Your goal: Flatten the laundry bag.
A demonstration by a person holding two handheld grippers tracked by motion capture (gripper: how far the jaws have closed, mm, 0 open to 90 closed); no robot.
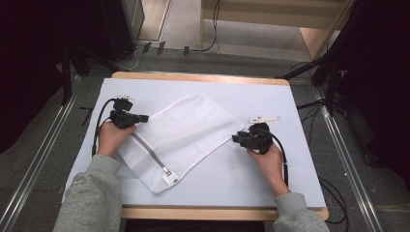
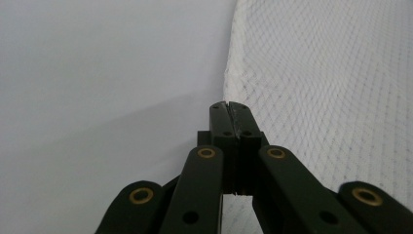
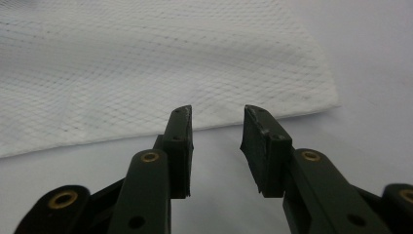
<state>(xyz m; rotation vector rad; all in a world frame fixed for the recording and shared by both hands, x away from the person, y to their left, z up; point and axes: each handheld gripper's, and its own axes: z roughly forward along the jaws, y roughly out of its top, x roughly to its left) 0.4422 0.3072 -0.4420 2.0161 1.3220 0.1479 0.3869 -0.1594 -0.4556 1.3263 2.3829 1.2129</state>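
- Currently the white mesh bag (image 1: 176,137) lies flat mid-counter (image 1: 241,179), zipper (image 1: 151,154) along its near-left edge.
- Left claw (image 2: 228,105) sits pressed shut right at the bag's edge — whether mesh is pinched between its tips is hard to tell; if not, a pull would slide off empty.
- Right claw (image 3: 216,126) stands parted, just short of the bag's corner, nothing between its tips.
- Risk: closing low would nip only the counter cover (image 3: 370,58) — or bunch the thin mesh.
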